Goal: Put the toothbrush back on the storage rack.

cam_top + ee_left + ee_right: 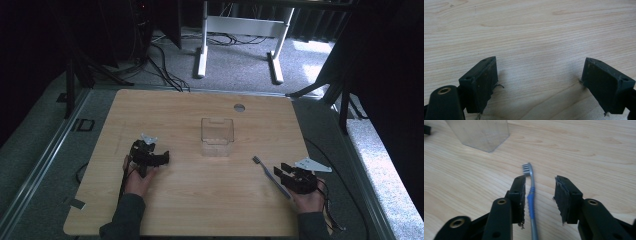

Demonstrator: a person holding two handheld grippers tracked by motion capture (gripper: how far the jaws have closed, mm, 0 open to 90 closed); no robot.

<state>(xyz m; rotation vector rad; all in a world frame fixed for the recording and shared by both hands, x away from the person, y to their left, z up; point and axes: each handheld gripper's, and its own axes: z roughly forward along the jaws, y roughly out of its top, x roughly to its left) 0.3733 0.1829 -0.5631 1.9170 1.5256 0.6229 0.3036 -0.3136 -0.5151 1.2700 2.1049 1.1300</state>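
A grey toothbrush (270, 175) with a blue grip lies flat on the wooden table (200, 200) at the right front, bristle head toward the far left. My right gripper (281, 172) is open beside it. In the right gripper view the right gripper (541, 180) stands open low over the toothbrush (532, 197), whose handle runs between the jaws, close to the left one. A clear plastic box (217, 137) stands upright at the table's middle. My left gripper (161, 159) rests left of the box; the left gripper (540, 61) is open wide over bare wood.
The clear box (481, 132) sits ahead and to the left of the right gripper. A round cable hole (239, 107) lies near the table's far edge. A white desk frame (202, 50) and floor cables (165, 70) stand beyond the table.
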